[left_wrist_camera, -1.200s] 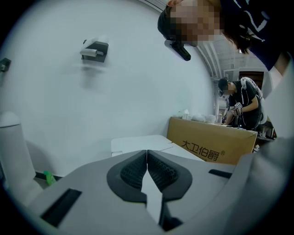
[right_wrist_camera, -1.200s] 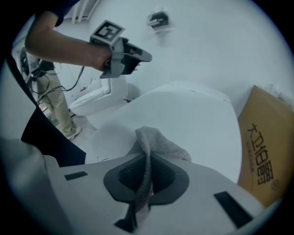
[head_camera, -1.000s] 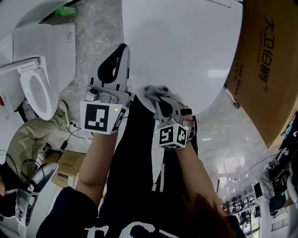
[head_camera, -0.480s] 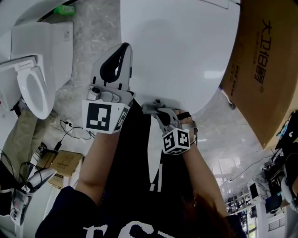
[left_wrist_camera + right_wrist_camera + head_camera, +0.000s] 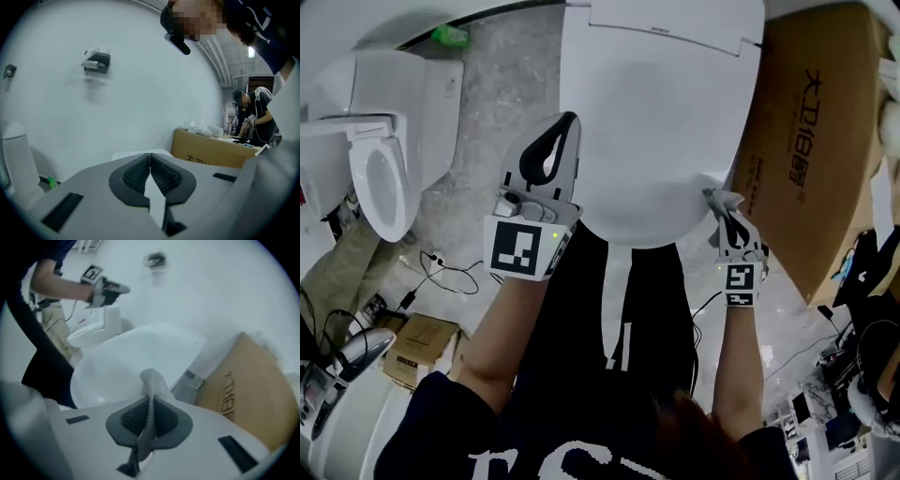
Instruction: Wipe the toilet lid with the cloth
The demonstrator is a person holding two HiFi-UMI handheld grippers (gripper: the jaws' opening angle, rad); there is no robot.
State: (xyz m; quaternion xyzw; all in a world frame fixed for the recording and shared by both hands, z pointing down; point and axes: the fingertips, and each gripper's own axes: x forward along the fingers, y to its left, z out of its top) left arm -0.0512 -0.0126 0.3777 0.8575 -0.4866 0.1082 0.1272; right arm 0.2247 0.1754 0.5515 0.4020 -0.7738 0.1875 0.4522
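My right gripper (image 5: 727,211) clamps the cloth (image 5: 151,380) at the front right edge of the toilet lid (image 5: 656,112); my left gripper (image 5: 561,131) hovers clenched, empty, over its front left edge.

White toilet lid (image 5: 661,122) closed. Left gripper (image 5: 562,131) over lid's left edge, tip pointing toward lid's back. Right gripper (image 5: 727,214) at lid's front-right edge, grey cloth (image 5: 713,196) at its tip, against lid's edge. Cardboard box (image 5: 811,141) just right of lid. Second toilet (image 5: 384,159), seat exposed, well left of lid. Cables (image 5: 441,272) on floor, front-left of lid.
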